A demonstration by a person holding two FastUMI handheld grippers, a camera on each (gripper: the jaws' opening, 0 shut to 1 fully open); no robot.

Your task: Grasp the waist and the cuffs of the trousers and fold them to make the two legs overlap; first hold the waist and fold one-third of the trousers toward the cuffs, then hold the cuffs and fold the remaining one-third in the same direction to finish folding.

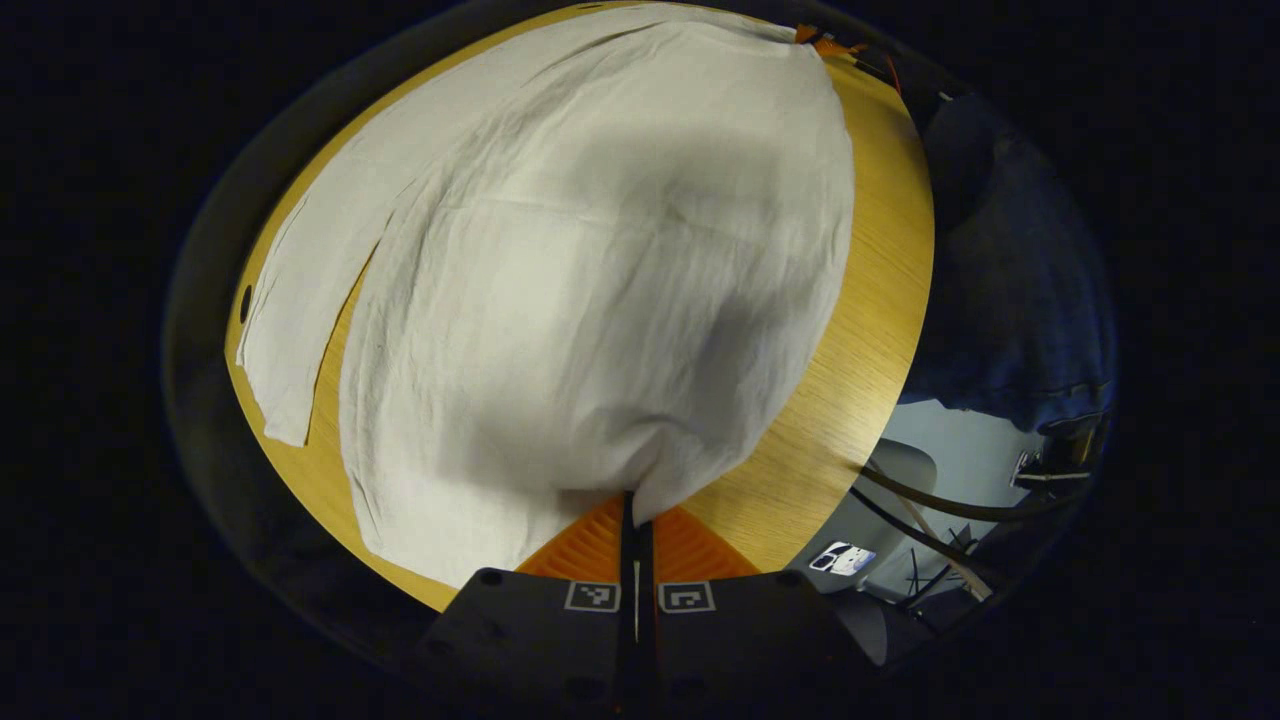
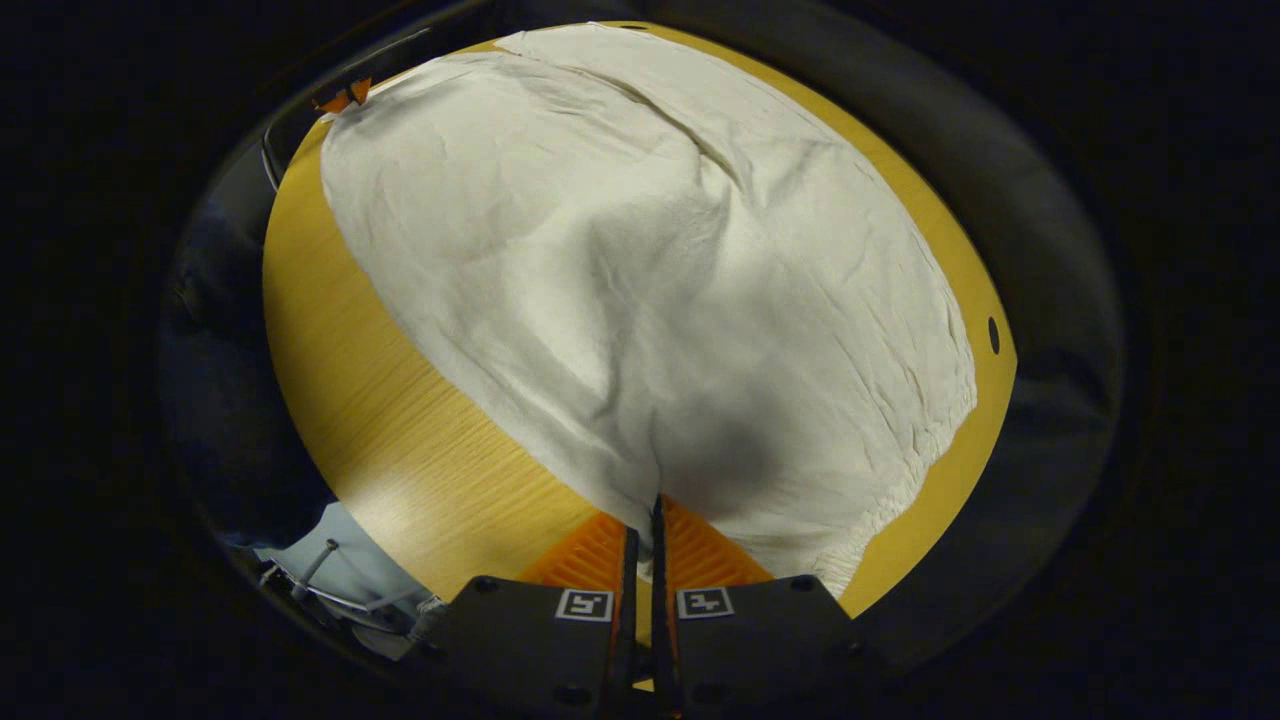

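White trousers (image 1: 600, 280) hang lifted over the wooden table (image 1: 880, 300), their cloth bulging toward the camera. My left gripper (image 1: 636, 510) is shut on a corner of the fabric at the bottom of the left gripper view. One leg (image 1: 300, 330) lies flat on the table at the left, its cuff end near the table's edge. In the right gripper view the same trousers (image 2: 650, 260) spread across the table (image 2: 380, 420), and my right gripper (image 2: 655, 510) is shut on another corner of the cloth. The gathered waistband (image 2: 900, 490) curves along the lower right. The other gripper (image 2: 343, 97) holds the far corner.
A person in dark blue clothing (image 1: 1010, 280) stands beyond the table's right edge in the left gripper view. Cables and a pale floor (image 1: 940, 480) lie below that edge. A small dark hole (image 2: 993, 335) marks the tabletop near its rim.
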